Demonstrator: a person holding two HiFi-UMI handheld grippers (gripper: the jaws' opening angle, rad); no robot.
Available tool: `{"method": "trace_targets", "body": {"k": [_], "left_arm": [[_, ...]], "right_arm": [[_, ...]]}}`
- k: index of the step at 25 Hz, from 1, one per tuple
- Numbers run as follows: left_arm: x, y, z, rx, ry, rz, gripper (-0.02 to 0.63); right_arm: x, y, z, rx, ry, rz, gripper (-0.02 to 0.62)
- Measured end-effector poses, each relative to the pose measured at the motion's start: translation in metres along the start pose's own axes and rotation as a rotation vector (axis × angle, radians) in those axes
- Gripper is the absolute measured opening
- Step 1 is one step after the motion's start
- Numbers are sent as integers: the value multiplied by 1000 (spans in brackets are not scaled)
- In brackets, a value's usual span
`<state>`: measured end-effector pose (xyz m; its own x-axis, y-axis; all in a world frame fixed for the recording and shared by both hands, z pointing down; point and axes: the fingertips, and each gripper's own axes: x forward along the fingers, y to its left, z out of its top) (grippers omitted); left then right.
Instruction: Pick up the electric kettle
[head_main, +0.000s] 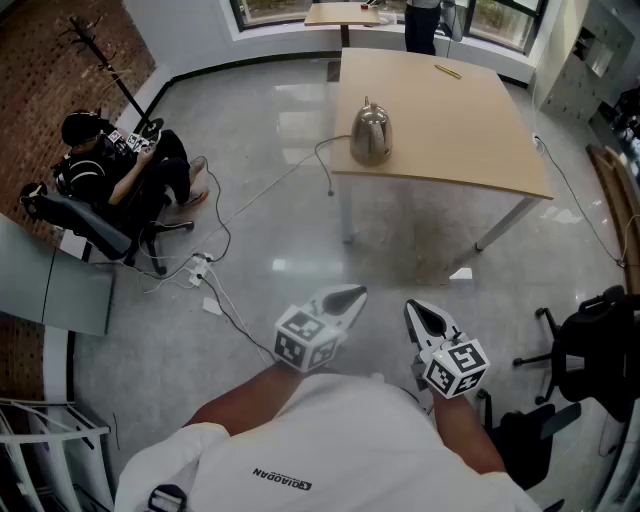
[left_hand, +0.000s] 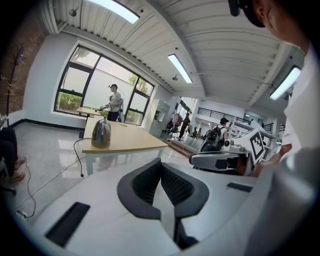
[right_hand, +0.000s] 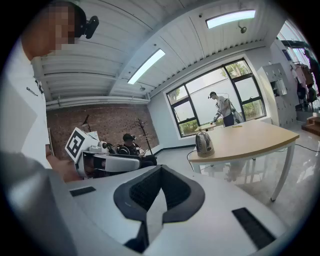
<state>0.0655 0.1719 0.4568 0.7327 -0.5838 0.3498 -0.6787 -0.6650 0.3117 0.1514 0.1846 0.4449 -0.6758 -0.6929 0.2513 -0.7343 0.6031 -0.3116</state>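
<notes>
The metal electric kettle (head_main: 371, 133) stands near the left front edge of a light wooden table (head_main: 450, 120), far ahead of me across the floor. Its cord (head_main: 328, 165) hangs off the table edge. My left gripper (head_main: 347, 296) and right gripper (head_main: 413, 309) are held close to my body, side by side, both shut and empty. In the left gripper view the kettle (left_hand: 101, 133) appears small and distant on the table (left_hand: 130, 142), past the closed left gripper (left_hand: 161, 164). The right gripper view shows the kettle (right_hand: 203, 143) beyond the closed right gripper (right_hand: 160, 170).
A person sits in an office chair (head_main: 110, 175) at the left, with cables and a power strip (head_main: 205, 270) on the floor nearby. A coat rack (head_main: 110, 70) stands behind them. Black chairs (head_main: 590, 350) are at the right. A yellow item (head_main: 447, 71) lies at the table's far side.
</notes>
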Motion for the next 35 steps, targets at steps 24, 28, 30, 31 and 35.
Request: {"method": "trace_targets", "body": {"k": [24,28,30,31,35], "left_arm": [[5,22,9,-57,-3,-9,-5],[2,28,9,-50,-3,-23,-5],[0,32,9,-45,-3,-29,-5],[-1,34,9,-44,-3,-33,-5],[-9,46,9,-37,-6,-44,-5]], "right_arm": [[32,-5,-1,102,19,30,21],[40,2,-3,64,31,14,21],[44,6,-4,36,42,3,21],[47,8,-6,19,49,-3,21],[61,17,-11,-43,80,-25,21]]}}
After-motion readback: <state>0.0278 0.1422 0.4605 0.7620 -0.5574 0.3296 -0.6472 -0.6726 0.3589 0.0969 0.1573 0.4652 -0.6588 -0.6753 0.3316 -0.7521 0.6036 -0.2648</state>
